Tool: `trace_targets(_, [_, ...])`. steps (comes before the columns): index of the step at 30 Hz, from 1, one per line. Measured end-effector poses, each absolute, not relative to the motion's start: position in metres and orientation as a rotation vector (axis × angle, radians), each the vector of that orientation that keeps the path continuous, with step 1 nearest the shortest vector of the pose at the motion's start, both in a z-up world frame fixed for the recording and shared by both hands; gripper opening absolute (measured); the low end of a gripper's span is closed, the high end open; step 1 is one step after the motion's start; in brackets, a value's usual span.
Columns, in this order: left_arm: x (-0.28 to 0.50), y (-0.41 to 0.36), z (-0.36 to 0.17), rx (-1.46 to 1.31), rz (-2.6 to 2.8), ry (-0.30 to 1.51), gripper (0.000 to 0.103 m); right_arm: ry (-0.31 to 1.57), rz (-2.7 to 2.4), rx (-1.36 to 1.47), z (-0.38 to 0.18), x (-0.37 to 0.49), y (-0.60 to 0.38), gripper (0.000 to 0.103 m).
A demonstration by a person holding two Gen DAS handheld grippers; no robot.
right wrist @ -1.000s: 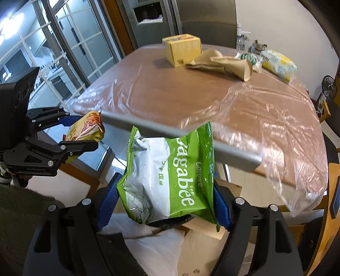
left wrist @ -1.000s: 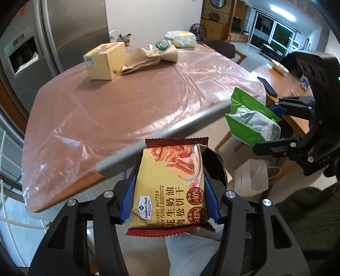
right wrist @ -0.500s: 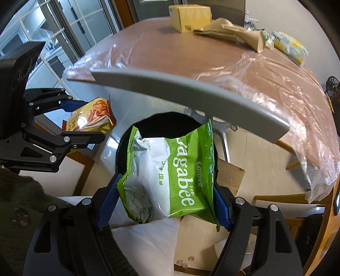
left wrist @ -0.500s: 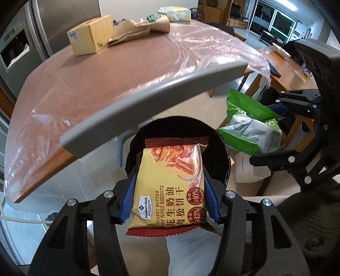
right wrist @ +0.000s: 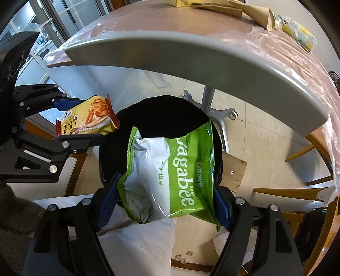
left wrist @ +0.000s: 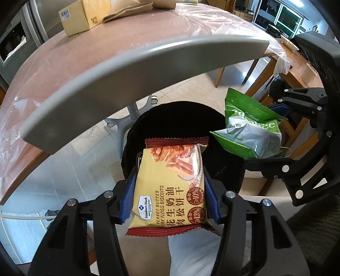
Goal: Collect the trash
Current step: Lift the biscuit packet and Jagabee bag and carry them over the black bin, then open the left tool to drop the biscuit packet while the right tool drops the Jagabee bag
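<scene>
My left gripper (left wrist: 169,176) is shut on a yellow biscuit packet (left wrist: 170,191) with red ends, its blue pads pressing both sides. It hangs above the dark mouth of a round black bin (left wrist: 176,118). My right gripper (right wrist: 166,186) is shut on a crumpled green and white Jagabee bag (right wrist: 170,174) over the same black bin (right wrist: 161,114). In the left wrist view the green bag (left wrist: 248,131) hangs over the bin's right rim. The right wrist view shows the yellow packet (right wrist: 89,118) at the bin's left rim.
A grey curved chair back (left wrist: 148,63) arches just above the bin, its wheeled base (right wrist: 212,106) behind it. Beyond lies a plastic-covered table (left wrist: 95,48) with a yellow box (left wrist: 80,19), brown paper (right wrist: 255,12) and a yellow pack (right wrist: 297,34). A white bag (right wrist: 138,237) lies below; wooden chair legs (right wrist: 297,191) stand right.
Both grippers have sunk from table height to below the grey chair back and tipped downward. The black bin has come into view beneath them. Both packets stay gripped.
</scene>
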State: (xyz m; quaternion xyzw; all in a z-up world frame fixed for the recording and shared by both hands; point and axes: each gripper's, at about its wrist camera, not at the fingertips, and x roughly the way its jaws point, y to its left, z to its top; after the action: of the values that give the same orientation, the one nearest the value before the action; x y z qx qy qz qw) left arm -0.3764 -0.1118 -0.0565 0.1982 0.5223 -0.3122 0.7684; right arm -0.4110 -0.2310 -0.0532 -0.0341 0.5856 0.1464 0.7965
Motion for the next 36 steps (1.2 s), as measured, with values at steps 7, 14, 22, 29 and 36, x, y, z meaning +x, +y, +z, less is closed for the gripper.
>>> trace_targets(7, [-0.374, -0.116, -0.07, 0.46, -0.675, 1.142, 0.056, 1.266, 0.305, -0.107, -0.067, -0.405, -0.227, 0.076])
trace_targets(14, [-0.373, -0.123, -0.072, 0.479, -0.667, 1.152, 0.056, 1.275, 0.304, -0.134, -0.08, -0.403, -0.223, 0.076])
trace_targets(22, [-0.375, -0.126, -0.079, 0.496, -0.666, 1.158, 0.056, 1.292, 0.307, -0.143, -0.087, -0.402, -0.223, 0.075])
trace_targets(29, [-0.375, -0.13, -0.083, 0.518, -0.662, 1.163, 0.056, 1.302, 0.3, -0.157, -0.095, -0.398, -0.221, 0.076])
trace_targets(36, [-0.372, -0.133, -0.095, 0.536, -0.654, 1.179, 0.056, 1.321, 0.286, -0.156, -0.099, -0.395, -0.22, 0.076])
